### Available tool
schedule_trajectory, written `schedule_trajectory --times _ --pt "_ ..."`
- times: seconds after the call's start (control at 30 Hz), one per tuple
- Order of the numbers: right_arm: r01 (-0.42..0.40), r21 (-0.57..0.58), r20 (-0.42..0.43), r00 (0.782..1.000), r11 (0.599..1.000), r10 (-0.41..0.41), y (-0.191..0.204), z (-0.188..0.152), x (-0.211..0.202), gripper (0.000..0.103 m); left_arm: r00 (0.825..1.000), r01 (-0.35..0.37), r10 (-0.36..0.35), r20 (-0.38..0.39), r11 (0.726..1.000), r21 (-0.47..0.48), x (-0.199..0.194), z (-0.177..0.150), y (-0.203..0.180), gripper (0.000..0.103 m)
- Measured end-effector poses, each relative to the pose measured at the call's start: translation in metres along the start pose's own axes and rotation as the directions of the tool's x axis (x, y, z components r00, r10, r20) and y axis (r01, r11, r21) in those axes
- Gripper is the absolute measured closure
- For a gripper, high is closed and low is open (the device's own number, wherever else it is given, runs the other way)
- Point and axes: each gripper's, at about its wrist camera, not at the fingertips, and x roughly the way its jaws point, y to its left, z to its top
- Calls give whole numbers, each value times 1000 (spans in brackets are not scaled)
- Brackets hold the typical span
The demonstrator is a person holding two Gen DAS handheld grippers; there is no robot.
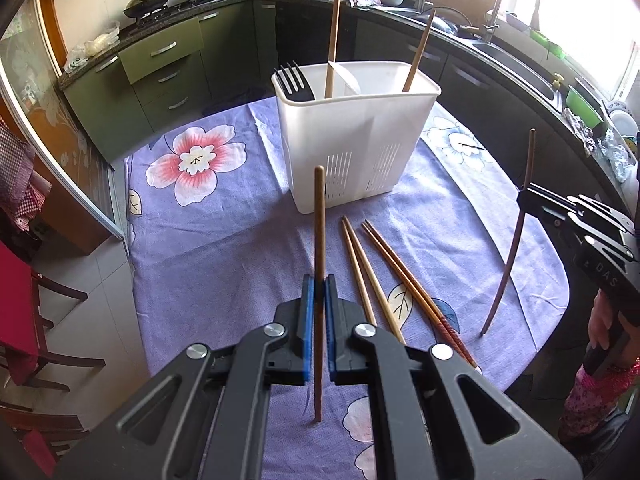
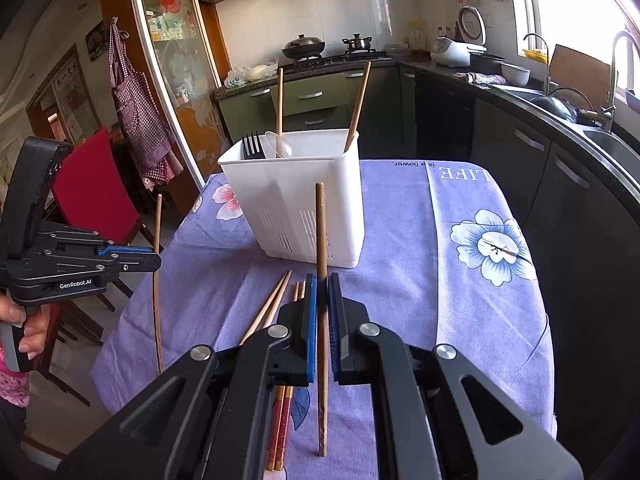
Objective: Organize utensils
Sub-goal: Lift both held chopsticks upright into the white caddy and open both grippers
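Brown chopstick [image 1: 319, 240] pinched upright in left fingers [image 1: 319, 286], right fingers [image 2: 322, 300] clamping another chopstick [image 2: 321, 240], white caddy [image 1: 356, 140] mid-table

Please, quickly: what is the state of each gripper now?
Left gripper: closed, holding one dark chopstick upright.
Right gripper: closed, holding another dark chopstick upright.

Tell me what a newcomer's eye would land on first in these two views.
Each claw is shut on a dark chopstick held upright: the left claw on one, the right claw on another. Behind them a white caddy stands mid-table on the purple floral cloth, holding a black fork. Four chopsticks lie before it.
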Motion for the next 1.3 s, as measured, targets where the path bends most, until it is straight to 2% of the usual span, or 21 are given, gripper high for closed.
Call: schedule_trajectory --times 0.37,0.77,1.07,1.3 --pt "-14 3 23 1000 1000 14 1 -3 -11 97 1000 5 -5 23 1000 7 -18 -4 -4 98" --pt "-31 -11 70 997 999 32 7 11 -26 97 999 14 -15 51 1000 13 -33 5 -6 98" --pt "-46 -47 101 994 998 50 20 39 -33 97 997 28 -29 77 999 17 -46 22 -7 98" --pt "-71 -76 148 986 995 82 29 84 -50 97 990 40 -44 136 999 32 -79 55 -12 98"
